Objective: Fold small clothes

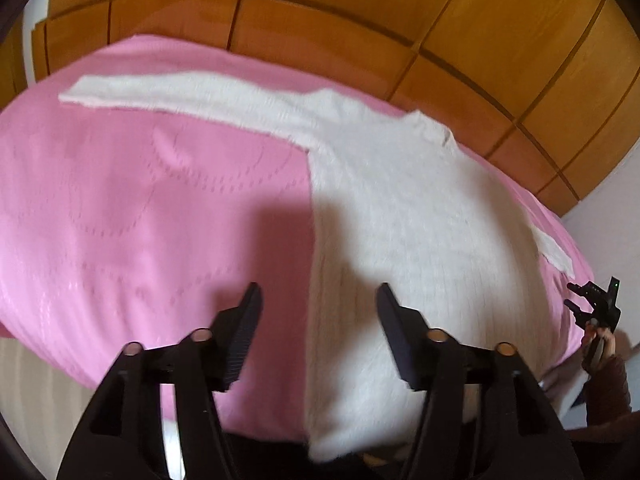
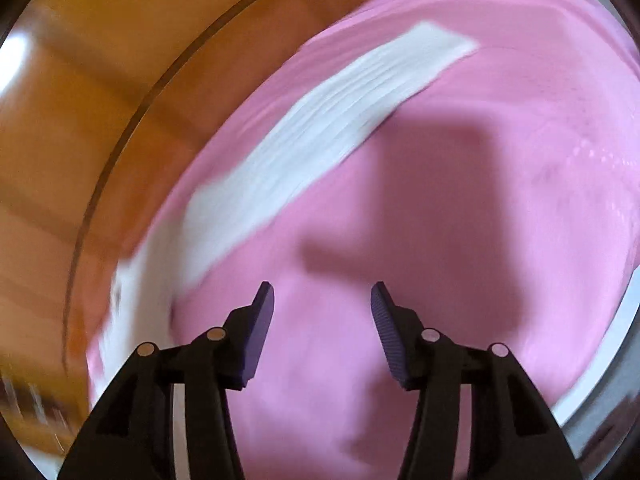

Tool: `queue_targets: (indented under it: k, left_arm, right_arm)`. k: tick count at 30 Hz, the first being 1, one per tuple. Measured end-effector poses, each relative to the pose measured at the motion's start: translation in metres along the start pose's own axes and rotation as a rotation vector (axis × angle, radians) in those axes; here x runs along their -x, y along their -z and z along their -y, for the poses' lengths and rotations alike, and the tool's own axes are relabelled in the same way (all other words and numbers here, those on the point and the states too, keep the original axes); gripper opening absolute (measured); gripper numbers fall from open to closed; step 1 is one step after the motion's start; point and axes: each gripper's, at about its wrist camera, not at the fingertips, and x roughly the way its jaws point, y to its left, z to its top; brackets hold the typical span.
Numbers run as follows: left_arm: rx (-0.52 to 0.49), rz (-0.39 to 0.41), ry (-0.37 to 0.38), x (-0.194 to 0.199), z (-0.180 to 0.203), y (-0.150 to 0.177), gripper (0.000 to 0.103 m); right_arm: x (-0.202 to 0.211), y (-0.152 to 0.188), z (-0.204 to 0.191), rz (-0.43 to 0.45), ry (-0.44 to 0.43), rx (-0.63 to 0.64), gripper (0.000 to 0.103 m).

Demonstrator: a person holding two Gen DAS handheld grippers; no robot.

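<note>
A white knit sweater (image 1: 400,208) lies face-down or face-up (which cannot be told) on a pink bedspread (image 1: 140,208), its body running from the near edge toward the far side and one sleeve (image 1: 180,94) stretched out flat to the far left. The other sleeve shows only as a short white strip at the right edge of the body. Judged from this layout, the garment has been spread flat so that sleeves and sides can be folded inward; no fold is visible yet.

The left gripper (image 1: 318,300) hovers above the near hem, pointing steeply downward, one finger over the bedspread and the other over the sweater's left side. Its jaws stand well apart and hold nothing.

The right gripper (image 2: 322,300), seen small at the right edge of the left wrist view with a hand (image 1: 600,344) and dark sleeve behind it, is off the right side of the bed. Its own view is motion-blurred: pink bedspread below, a white sleeve (image 2: 320,128) lying well beyond the fingertips. Its jaws are likewise parted and empty.

Wooden wardrobe doors (image 1: 360,12) stand behind the bed.
</note>
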Motion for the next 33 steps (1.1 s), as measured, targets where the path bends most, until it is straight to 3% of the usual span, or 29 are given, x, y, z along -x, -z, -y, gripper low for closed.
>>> queue_targets:
  k: [5,9,11,12,13,16,20,22,24,26,33]
  left_arm:
    - [-0.001,0.016,0.012,-0.013,0.022,-0.011,0.062]
    - [-0.039,0.019,0.023,-0.021,0.043,-0.017,0.062]
    - [-0.075,0.017,0.023,-0.026,0.054,-0.018,0.062]
    - [-0.087,0.013,0.023,-0.027,0.057,-0.017,0.062]
    - [-0.104,0.008,0.021,-0.031,0.061,-0.016,0.062]
    - [-0.150,-0.013,0.021,-0.042,0.072,-0.013,0.062]
    - [-0.177,-0.037,0.020,-0.056,0.078,-0.013,0.063]
    - [-0.180,-0.040,0.024,-0.060,0.079,-0.014,0.086]
    - [-0.182,-0.041,0.036,-0.063,0.080,-0.015,0.088]
    - [-0.188,-0.061,0.020,-0.069,0.081,-0.016,0.097]
    - [-0.191,0.000,0.001,-0.067,0.082,-0.021,0.100]
  right_arm:
    - [-0.027,-0.053,0.025,0.110,-0.011,-0.195,0.040]
    - [-0.044,-0.081,0.027,0.138,-0.020,-0.252,0.037]
    - [-0.051,-0.089,0.026,0.143,-0.020,-0.255,0.030]
    - [-0.055,-0.094,0.023,0.139,0.004,-0.240,0.012]
    - [-0.056,-0.095,0.019,0.138,0.047,-0.218,0.005]
    - [-0.059,-0.113,0.031,0.164,0.202,-0.146,0.004]
    - [-0.056,-0.124,0.020,0.178,0.269,-0.104,0.005]
    - [-0.050,-0.120,-0.009,0.198,0.250,-0.004,0.005]
    - [-0.046,-0.112,-0.037,0.207,0.233,0.103,0.005]
    - [-0.045,-0.102,-0.069,0.208,0.210,0.200,0.005]
    - [-0.073,-0.030,-0.204,0.113,0.031,0.521,0.005]
